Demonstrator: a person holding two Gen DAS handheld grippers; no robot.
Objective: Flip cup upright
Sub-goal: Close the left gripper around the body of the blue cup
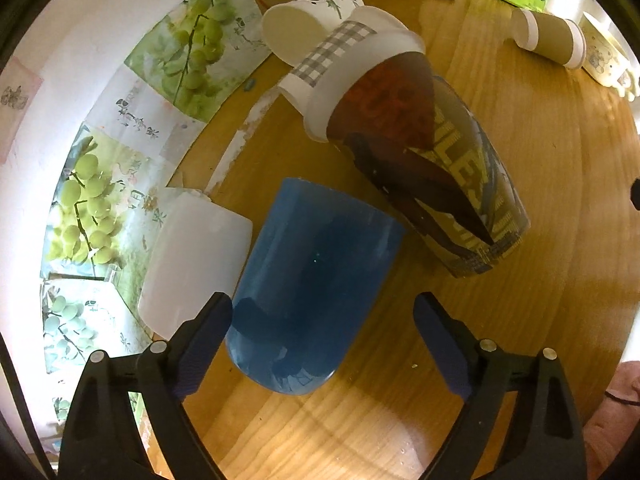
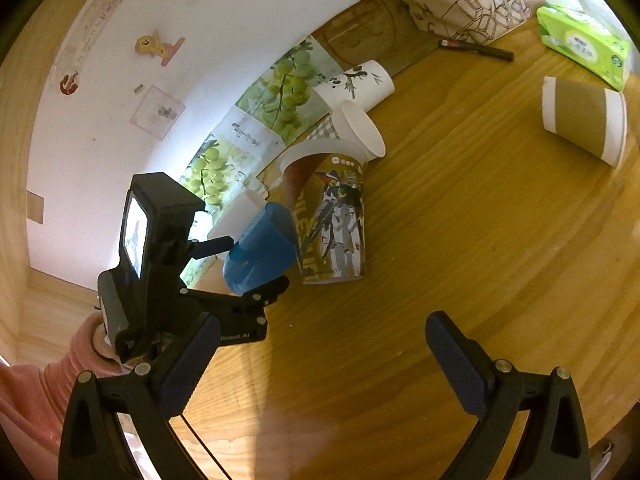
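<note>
Between the spread fingers of the left gripper (image 1: 323,344) lies the blue cup (image 1: 316,284), ungripped; the right gripper (image 2: 322,364) gapes empty over the table (image 2: 460,240).

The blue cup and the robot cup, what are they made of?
The blue cup looks like see-through plastic: smooth, shiny, and dark shapes show through its wall. The robot cup looks like paper or thin card, judging by its flat printed picture and dull surface. I can't be sure.

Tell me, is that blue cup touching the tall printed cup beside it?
Cannot tell. In the right wrist view the blue cup overlaps the tall printed cup, hiding any gap. The left wrist view shows them very close, but contact is unclear.
</note>
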